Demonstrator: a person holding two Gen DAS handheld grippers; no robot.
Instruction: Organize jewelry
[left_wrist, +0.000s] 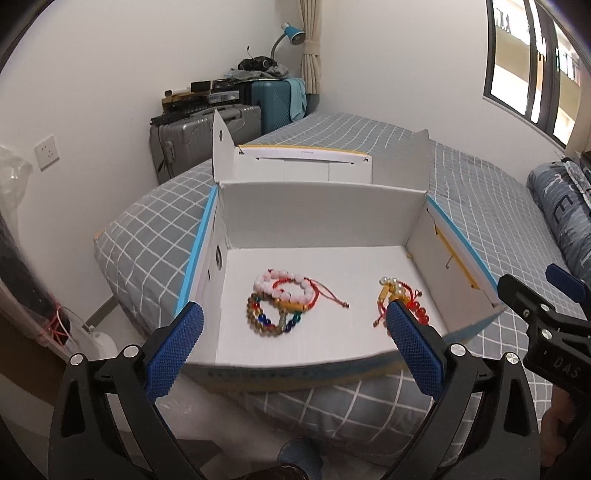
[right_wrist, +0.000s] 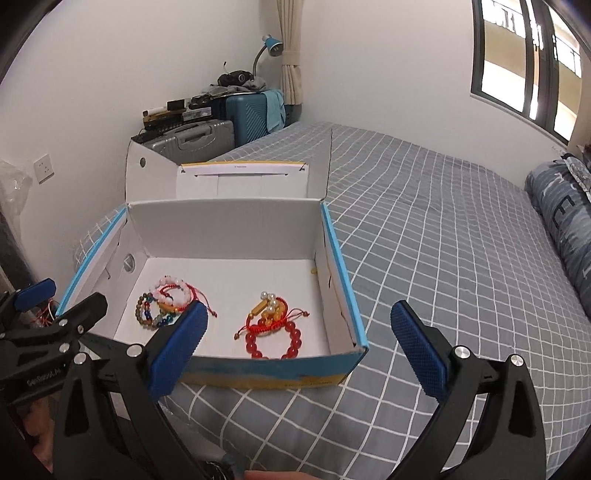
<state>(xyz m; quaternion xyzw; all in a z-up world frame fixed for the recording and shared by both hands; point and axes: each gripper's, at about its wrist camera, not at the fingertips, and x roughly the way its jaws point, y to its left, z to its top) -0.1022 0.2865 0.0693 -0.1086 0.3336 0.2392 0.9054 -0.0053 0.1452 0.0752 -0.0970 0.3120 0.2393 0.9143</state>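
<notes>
An open white cardboard box (left_wrist: 314, 199) with blue edges sits on the bed; it also shows in the right wrist view (right_wrist: 225, 225). Inside lie two heaps of bracelets: a left heap (left_wrist: 280, 302) of pink, multicoloured and red-cord ones, and a right heap (left_wrist: 402, 299) with pearls, gold and red beads. Both heaps show in the right wrist view, left heap (right_wrist: 166, 301) and right heap (right_wrist: 275, 325). My left gripper (left_wrist: 295, 334) is open and empty, held just before the box's front wall. My right gripper (right_wrist: 299, 338) is open and empty, at the box's front right corner.
The box lid (left_wrist: 303, 158) stands open at the back. The bed has a grey checked sheet (right_wrist: 443, 258) and a blue pillow (right_wrist: 565, 218) at the right. Suitcases (left_wrist: 207, 129) stand by the wall. A window (right_wrist: 528, 62) is at the upper right.
</notes>
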